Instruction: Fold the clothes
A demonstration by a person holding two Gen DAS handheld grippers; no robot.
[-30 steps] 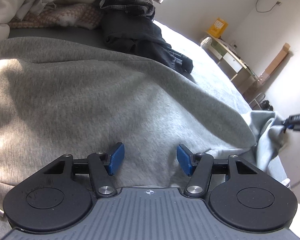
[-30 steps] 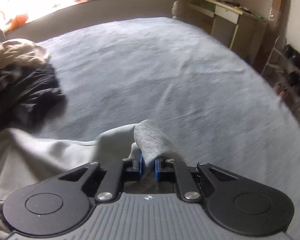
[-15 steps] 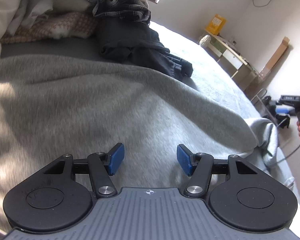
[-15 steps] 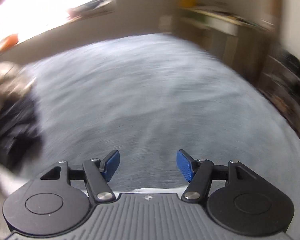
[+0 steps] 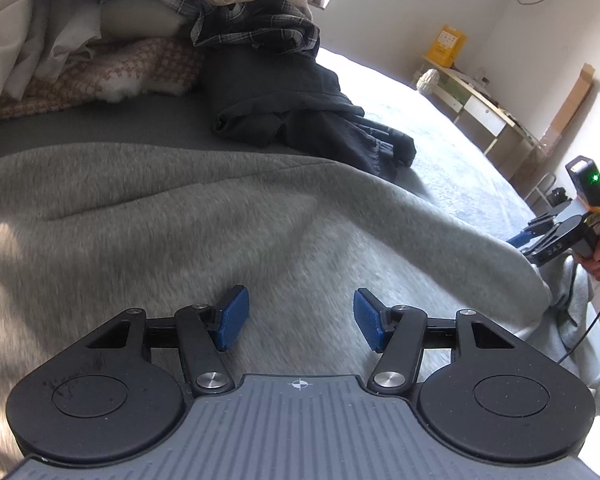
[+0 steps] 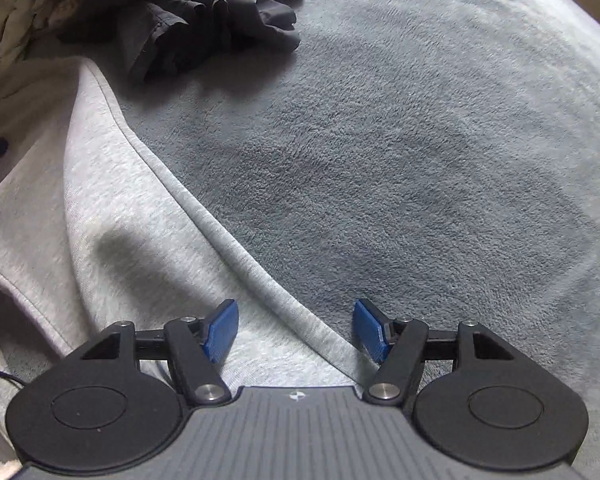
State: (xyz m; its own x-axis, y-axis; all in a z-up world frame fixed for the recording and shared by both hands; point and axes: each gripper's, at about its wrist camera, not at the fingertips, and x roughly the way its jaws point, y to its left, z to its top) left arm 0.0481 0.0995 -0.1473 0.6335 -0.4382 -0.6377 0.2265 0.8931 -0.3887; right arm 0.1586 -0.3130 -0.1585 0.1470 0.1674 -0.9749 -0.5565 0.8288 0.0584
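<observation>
Nearest the left wrist camera, the left hand-held gripper [image 5: 300, 318] stood with its blue pads spread wide and nothing between them, poised over the grey sweatshirt [image 5: 188, 232]. That garment lay spread across the bed [image 5: 452, 152], filling most of the near view, its fleece surface partly sunlit and partly in shade. At its right end the cloth bunched and dropped over the bed's edge, and just there the right hand-held gripper [image 5: 530, 236] showed from the side, held by a person's hand [image 5: 598, 258] with a cable trailing below it and a green light on the unit above it.

In the right wrist view, the right hand-held gripper [image 6: 296, 330] was likewise wide open and empty. The sweatshirt's rolled hem [image 6: 236, 248] ran diagonally between its pads, the pale grey cloth [image 6: 112, 216] lying to the left and the bare grey-blue blanket of the bed [image 6: 420, 160] to the right.

Farther off, a heap of dark clothing [image 5: 300, 116] lay on the bed just beyond the sweatshirt's far edge. Behind it rose a pile of plaid, cream and pink-checked fabrics [image 5: 148, 32]. At the far wall stood a desk [image 5: 480, 108] with a yellow box [image 5: 446, 45] on it.
</observation>
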